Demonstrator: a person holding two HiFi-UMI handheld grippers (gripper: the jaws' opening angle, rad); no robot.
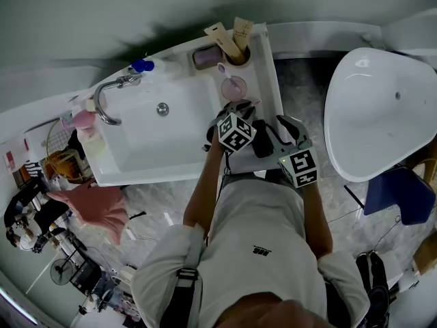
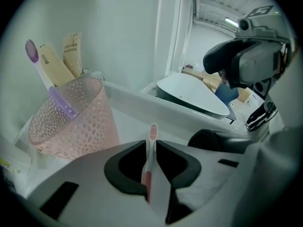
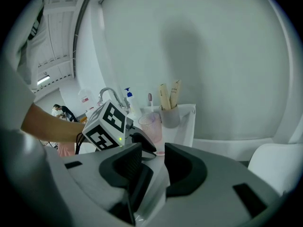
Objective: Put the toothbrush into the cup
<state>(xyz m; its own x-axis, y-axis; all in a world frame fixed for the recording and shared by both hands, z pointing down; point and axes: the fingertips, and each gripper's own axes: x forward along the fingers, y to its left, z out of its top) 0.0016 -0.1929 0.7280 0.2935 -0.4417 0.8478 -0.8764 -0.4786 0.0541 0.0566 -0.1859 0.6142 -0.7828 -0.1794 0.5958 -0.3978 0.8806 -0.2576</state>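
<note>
Left gripper (image 2: 151, 148) clamped on pink toothbrush (image 2: 152, 134), head pointing up past the jaws, above the counter (image 2: 137, 109). Right gripper (image 3: 152, 162) beside it, jaws apart, empty. Just beyond, to the left, pink cup (image 2: 78, 119) stands upright with a purple brush (image 2: 53, 92) in it. Behind, tubes (image 2: 60, 63) against the wall.

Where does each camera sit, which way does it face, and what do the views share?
Head view: on the person's head, facing steeply down at the sink; shows torso, arms, left gripper, right gripper.
Left gripper view: on the left gripper, facing the pink cup; jaws shut on a toothbrush; right gripper visible.
Right gripper view: on the right gripper, facing the sink over open, empty jaws; forearm and left gripper visible.
Shared: all three show the pink cup.
</note>
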